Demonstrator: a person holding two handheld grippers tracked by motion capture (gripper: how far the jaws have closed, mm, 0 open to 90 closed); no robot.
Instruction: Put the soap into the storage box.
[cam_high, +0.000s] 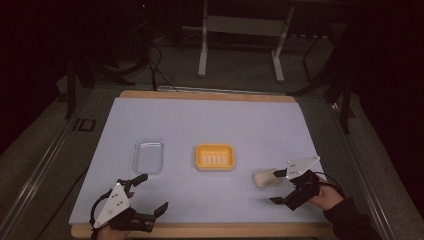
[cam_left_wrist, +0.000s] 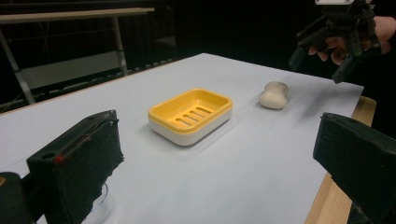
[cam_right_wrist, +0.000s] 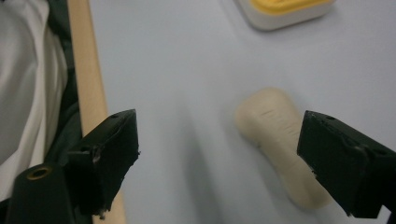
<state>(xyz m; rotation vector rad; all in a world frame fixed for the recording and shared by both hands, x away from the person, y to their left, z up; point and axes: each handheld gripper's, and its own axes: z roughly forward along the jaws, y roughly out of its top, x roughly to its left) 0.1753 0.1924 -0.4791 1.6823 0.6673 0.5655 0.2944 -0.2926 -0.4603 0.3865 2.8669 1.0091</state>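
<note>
Left gripper (cam_high: 150, 192) and right gripper (cam_high: 278, 186) both gape wide.

A white sheet (cam_high: 210, 125) is covering a wooden table (cam_high: 200, 230), whose bare edge is showing along the near and far sides. Beyond the table's far edge, a white metal frame (cam_high: 240, 35) is standing on grey carpeted floor (cam_high: 240, 75), with dark cables (cam_high: 155, 65) trailing to its left. Darkness is swallowing the room behind the table.
</note>
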